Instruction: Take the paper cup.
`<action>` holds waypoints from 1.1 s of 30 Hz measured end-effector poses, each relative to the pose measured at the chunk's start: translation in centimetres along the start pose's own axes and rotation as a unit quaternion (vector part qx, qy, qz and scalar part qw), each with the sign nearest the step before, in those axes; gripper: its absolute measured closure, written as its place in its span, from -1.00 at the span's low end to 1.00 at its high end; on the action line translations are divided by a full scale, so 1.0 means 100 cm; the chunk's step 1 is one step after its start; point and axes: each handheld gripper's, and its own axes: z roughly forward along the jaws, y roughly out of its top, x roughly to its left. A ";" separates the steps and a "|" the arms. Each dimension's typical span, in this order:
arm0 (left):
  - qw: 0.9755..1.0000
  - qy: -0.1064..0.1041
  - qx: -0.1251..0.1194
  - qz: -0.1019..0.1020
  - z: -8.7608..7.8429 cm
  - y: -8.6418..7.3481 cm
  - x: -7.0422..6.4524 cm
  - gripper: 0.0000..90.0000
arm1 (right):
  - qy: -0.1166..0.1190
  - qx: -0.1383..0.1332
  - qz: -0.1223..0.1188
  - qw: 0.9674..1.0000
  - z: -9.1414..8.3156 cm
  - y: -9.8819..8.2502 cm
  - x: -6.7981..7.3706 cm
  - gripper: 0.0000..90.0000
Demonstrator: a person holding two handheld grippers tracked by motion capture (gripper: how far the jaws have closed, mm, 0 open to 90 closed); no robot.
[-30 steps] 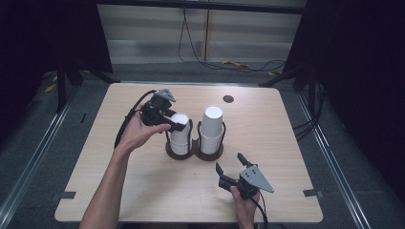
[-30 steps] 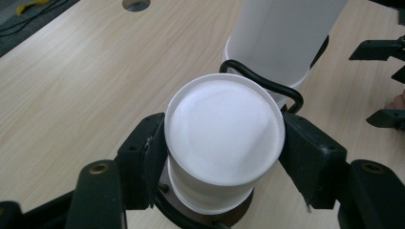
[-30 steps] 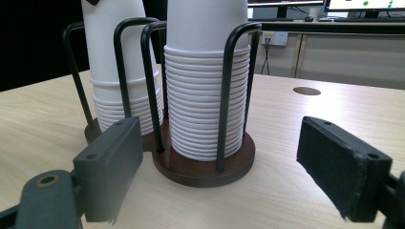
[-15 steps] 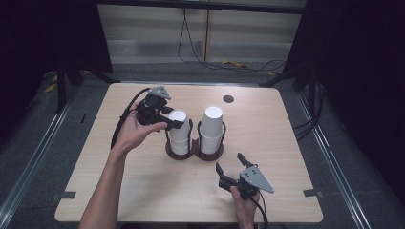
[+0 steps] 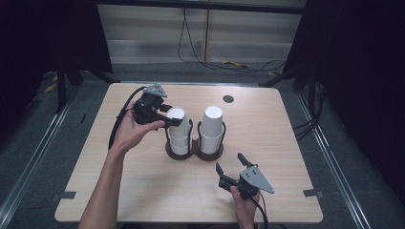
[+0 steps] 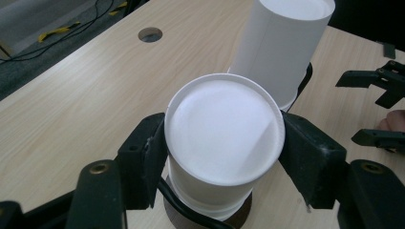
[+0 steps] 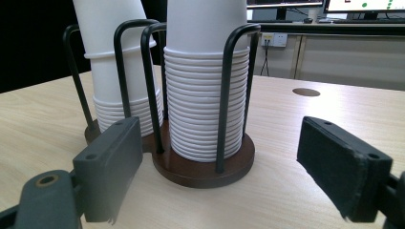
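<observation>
We see two stacks of inverted white paper cups standing in a dark double holder at the centre of the high view. Each stack sits inside black wire hoops rising from a round brown base. We judge that the hoops keep the stacks upright and that the cups nest base-up so that one can be lifted off the top.

The left gripper is at the left stack, centre-left of the high view. In the left gripper view its jaws bracket the top cup, one pad at each side of the upper wall, touching it. We judge the jaws closed on that cup, placed high so as to separate it from the cups beneath. In the right gripper view this cup stands raised above the rest of its stack.

The right gripper is in the lower centre-right of the high view, near the right stack but apart from it. Its jaws stand wide open and hold nothing; we judge it to be waiting.

We read no brand, label or writing on the cups, the holder or the wooden table.
</observation>
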 end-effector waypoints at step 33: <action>0.998 0.013 -0.069 0.000 -0.031 -0.001 -0.004 -0.20 | 0.002 0.002 -0.001 1.000 0.000 0.000 0.000 -0.66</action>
